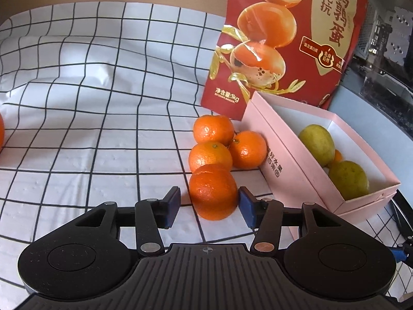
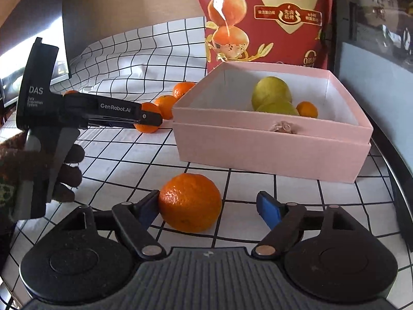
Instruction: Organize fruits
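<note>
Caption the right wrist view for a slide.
Open right gripper brackets a round orange mandarin on grid-patterned tablecloth before pink cardboard box.

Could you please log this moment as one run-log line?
left gripper: open around mandarin | right gripper: open, lone mandarin between fingers | pink box: holds fruit

I see a box (image 2: 271,149) on the tabletop (image 1: 77,142), fruit inside, four mandarins (image 1: 214,152) left of it, a bag (image 1: 284,38) behind.
</note>
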`<state>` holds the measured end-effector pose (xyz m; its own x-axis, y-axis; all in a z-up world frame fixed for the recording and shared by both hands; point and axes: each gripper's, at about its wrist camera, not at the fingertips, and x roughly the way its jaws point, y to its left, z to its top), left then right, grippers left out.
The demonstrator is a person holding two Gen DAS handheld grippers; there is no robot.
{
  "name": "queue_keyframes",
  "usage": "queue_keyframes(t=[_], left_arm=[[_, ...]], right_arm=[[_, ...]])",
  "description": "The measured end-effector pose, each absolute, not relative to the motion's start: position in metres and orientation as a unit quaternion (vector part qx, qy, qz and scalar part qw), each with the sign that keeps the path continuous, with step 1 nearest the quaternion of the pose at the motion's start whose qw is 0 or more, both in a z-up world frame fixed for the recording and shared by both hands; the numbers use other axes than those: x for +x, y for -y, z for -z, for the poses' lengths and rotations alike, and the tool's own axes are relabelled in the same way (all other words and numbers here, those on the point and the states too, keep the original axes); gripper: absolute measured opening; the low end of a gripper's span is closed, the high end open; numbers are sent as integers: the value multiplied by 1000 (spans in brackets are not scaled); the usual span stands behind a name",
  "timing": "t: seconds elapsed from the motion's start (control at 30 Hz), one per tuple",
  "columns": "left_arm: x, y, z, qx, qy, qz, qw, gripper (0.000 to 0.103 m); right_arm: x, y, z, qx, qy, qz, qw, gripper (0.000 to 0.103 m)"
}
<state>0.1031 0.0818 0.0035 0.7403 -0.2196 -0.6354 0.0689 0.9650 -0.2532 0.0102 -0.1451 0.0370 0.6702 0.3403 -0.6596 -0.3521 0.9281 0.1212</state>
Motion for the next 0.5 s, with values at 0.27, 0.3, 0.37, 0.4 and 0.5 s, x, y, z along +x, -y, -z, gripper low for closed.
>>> queue_keyframes(t=[0.27,0.3,0.37,0.4,0.5], left_arm=[[91,-80,-10,-96,-344,79,931,44],[87,-80,-12,-98,-341,80,932,44],[74,-81,-18,-104,-334,83,933,44],[64,-81,-22,-106,-328,83,935,44],[31,-76,-33,-112,-310,96,939,44]], right_arm=[[12,151,-36,15,-365,-190,911,83],[12,151,-36,16,-365,-189,911,83],[12,152,-36,18,-365,-188,912,83],[13,152,-36,18,-365,-188,912,83],[13,153,-36,20,-366,-187,911,83]])
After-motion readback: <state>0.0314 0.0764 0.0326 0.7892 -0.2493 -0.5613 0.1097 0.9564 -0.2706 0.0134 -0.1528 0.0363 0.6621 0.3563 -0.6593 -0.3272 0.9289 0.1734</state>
